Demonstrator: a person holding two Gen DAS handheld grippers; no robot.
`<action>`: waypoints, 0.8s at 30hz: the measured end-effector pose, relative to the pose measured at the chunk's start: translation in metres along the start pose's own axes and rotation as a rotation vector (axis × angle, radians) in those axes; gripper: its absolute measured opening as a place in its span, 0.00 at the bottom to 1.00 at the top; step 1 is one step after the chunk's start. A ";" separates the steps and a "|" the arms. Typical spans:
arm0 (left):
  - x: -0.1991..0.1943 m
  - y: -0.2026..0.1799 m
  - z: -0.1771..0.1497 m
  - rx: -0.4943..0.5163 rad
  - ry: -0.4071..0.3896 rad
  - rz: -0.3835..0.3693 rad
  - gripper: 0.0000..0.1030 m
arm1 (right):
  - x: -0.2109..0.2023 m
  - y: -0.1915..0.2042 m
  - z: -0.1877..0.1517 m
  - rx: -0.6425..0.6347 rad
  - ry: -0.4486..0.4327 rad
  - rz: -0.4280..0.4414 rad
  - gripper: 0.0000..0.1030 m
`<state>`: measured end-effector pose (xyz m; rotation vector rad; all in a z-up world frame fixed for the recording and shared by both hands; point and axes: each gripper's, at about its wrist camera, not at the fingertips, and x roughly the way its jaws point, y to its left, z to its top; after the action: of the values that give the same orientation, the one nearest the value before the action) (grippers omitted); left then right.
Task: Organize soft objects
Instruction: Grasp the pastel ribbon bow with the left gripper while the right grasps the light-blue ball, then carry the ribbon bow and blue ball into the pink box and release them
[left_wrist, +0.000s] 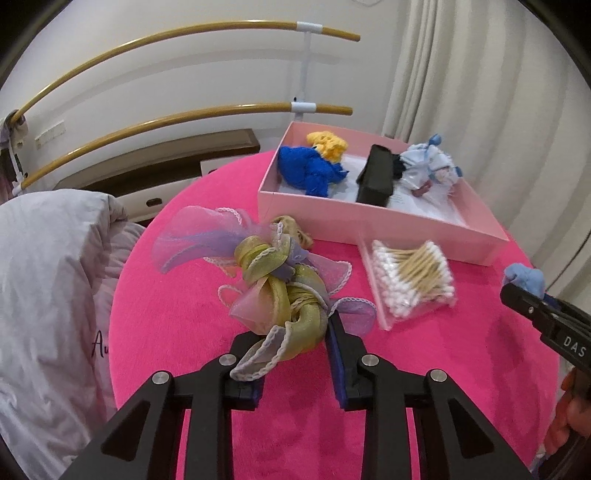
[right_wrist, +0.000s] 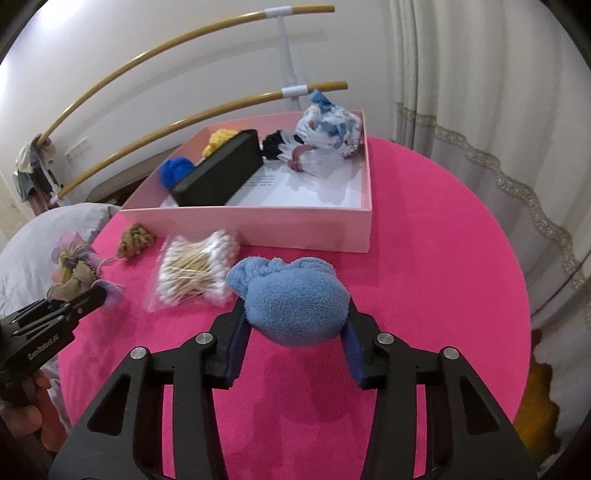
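My left gripper (left_wrist: 291, 332) is shut on a bundle of sheer green, pink and purple ribbon fabric (left_wrist: 273, 280), held over the pink tablecloth. My right gripper (right_wrist: 295, 314) is shut on a fluffy light blue cloth (right_wrist: 291, 299), held above the table in front of the pink box (right_wrist: 258, 225). The blue cloth also shows at the right edge of the left wrist view (left_wrist: 524, 277). The pink box (left_wrist: 369, 225) holds a blue knit piece (left_wrist: 306, 170), a yellow knit piece (left_wrist: 328, 144), a black case (left_wrist: 376, 177) and a white-and-blue patterned cloth (left_wrist: 428, 162).
A clear bag of cotton swabs (left_wrist: 413, 277) lies in front of the box. A small tan knotted piece (right_wrist: 135, 240) lies left of the swabs. A white quilted cover (left_wrist: 48, 280) is off the table's left edge. Curtains hang at right.
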<state>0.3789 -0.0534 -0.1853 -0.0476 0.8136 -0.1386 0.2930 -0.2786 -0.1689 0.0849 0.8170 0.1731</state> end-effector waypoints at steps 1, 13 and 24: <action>-0.006 -0.002 -0.002 0.004 -0.004 -0.002 0.25 | -0.004 0.001 -0.001 -0.002 -0.003 0.006 0.40; -0.059 -0.014 -0.013 0.021 -0.046 0.009 0.25 | -0.038 0.013 -0.004 -0.016 -0.049 0.036 0.40; -0.095 -0.030 0.027 0.065 -0.134 -0.021 0.25 | -0.076 0.012 0.040 -0.031 -0.153 0.051 0.41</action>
<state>0.3313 -0.0696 -0.0957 -0.0046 0.6744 -0.1798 0.2700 -0.2813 -0.0855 0.0889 0.6596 0.2241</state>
